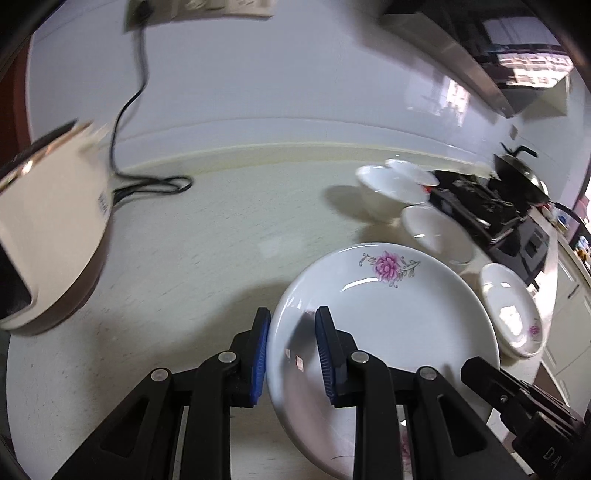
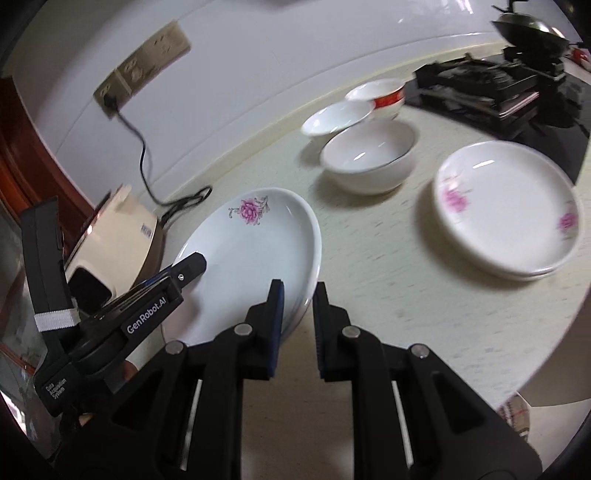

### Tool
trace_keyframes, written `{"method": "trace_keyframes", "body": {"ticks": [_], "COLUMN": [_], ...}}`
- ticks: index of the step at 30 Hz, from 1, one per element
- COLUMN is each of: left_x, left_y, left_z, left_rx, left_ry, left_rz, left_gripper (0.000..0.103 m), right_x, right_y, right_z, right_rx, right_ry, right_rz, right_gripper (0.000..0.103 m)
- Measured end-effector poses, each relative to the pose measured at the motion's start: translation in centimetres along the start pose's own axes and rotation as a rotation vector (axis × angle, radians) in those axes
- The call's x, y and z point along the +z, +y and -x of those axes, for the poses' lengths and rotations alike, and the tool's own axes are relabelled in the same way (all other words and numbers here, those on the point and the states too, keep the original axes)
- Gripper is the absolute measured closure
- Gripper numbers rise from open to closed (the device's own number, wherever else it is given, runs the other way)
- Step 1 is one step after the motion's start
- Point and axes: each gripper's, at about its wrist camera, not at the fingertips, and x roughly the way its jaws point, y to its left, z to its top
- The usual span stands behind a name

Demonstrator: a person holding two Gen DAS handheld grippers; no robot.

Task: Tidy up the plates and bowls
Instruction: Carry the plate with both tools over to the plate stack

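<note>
A white plate with a pink flower (image 1: 384,317) is held tilted above the counter. My left gripper (image 1: 293,354) is shut on its left rim, one pad outside and one inside. My right gripper (image 2: 299,325) is shut on the same plate (image 2: 251,254) at its right rim. The left gripper also shows in the right wrist view (image 2: 184,269). Two stacked flowered plates (image 2: 506,210) lie on the counter to the right. A white bowl (image 2: 369,158), a shallow white bowl (image 2: 338,118) and a red-banded bowl (image 2: 384,96) stand behind.
A cream appliance (image 1: 48,229) with a black cord (image 1: 133,92) sits at the left by the wall. A black stove (image 2: 495,85) with a wok (image 2: 532,26) stands at the far right. The counter (image 1: 221,229) is pale and speckled.
</note>
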Motion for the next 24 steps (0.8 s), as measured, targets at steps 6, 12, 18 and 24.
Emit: {"method": "trace_keyframes", "body": {"ticks": [6,12,18,24], "left_x": [1.1,1.8,1.9,1.9], "left_y": [-5.3,-10.4,-14.4,-17.2], "left_z": [0.7,0.4,-0.6,-2.3], "left_rx": [-0.052,-0.092,-0.123,-0.147], "left_ry": [-0.027,-0.040,-0.031,0.001], "left_rz": [-0.069,-0.123,-0.166,-0.176], "left_gripper": [0.077,0.077,0.077,0.077], "right_x": [1.4,2.4,3.4,4.0], "right_y": [-3.3,-7.1,-10.2,-12.9], "right_z": [3.5,6.1,7.7,8.2], "right_rx": [-0.039,-0.076,-0.117,-0.147], "right_ry": [-0.064,-0.117,-0.142,-0.145], "right_rz": [-0.047,-0.105,-0.152,-0.181], "right_gripper": [0.085,0.085,0.085,0.085]}}
